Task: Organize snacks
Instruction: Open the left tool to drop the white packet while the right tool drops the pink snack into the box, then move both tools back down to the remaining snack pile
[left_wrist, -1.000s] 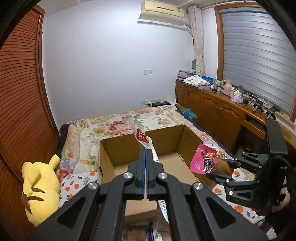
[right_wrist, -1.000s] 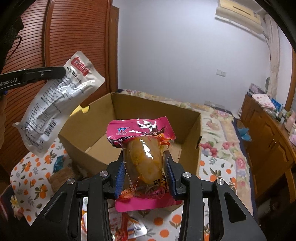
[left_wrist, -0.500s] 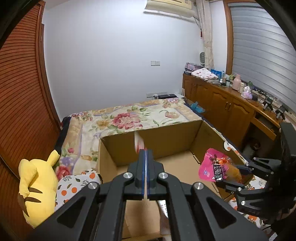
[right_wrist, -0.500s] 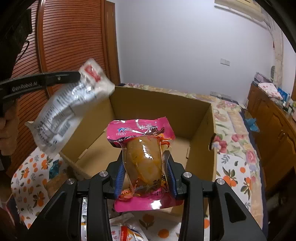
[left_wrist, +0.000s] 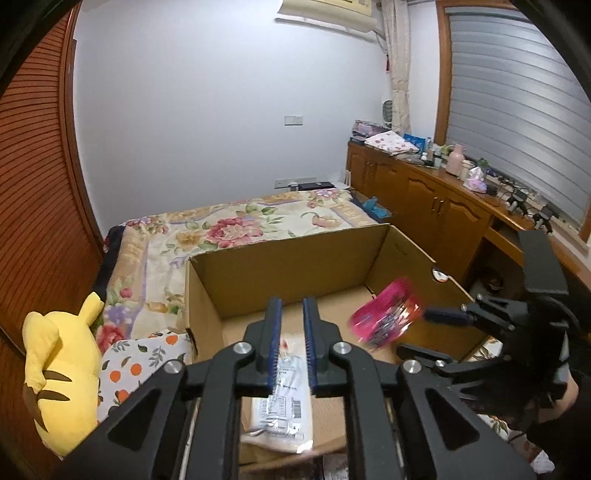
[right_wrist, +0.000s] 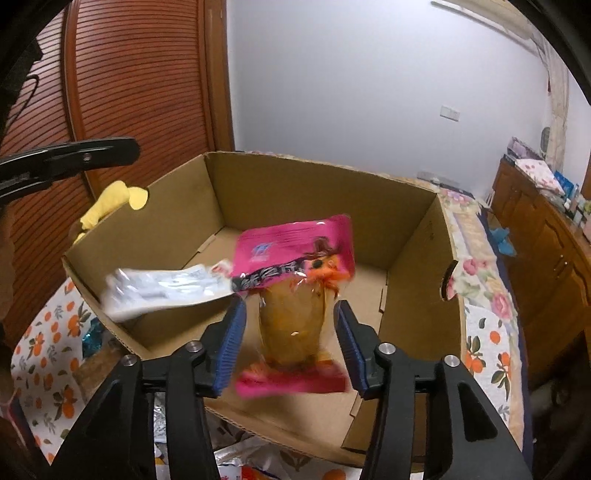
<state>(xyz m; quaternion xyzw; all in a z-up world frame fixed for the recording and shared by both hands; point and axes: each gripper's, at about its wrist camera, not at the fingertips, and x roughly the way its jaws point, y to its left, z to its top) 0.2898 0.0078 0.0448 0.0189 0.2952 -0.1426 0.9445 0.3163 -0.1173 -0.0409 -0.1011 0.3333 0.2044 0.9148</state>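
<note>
Right gripper (right_wrist: 290, 334) first, closest in: its jaws are opening, blue pads clear of the pink snack pack (right_wrist: 293, 295) on both sides, so the pack sits loose between them, blurred, tipping forward over the near wall of the cardboard box (right_wrist: 321, 192). That's a release right above the open box, I'd say so the pack drops straight in rather than being set down.

To the left of it, the white snack packet (right_wrist: 162, 290) is streaked with blur just over the box's left rim, apparently falling too.

Over at the left gripper (left_wrist: 291, 341): jaws opening as well, only a narrow gap, nothing pinched. The white packet lies below and just ahead of its fingertips, on the box floor as far as I can tell.

Beyond both grippers the box's far end looks bare. Past the box's left wall, a yellow plush toy (left_wrist: 61, 373) rests on the floral bedspread (left_wrist: 236, 229), well clear.
</note>
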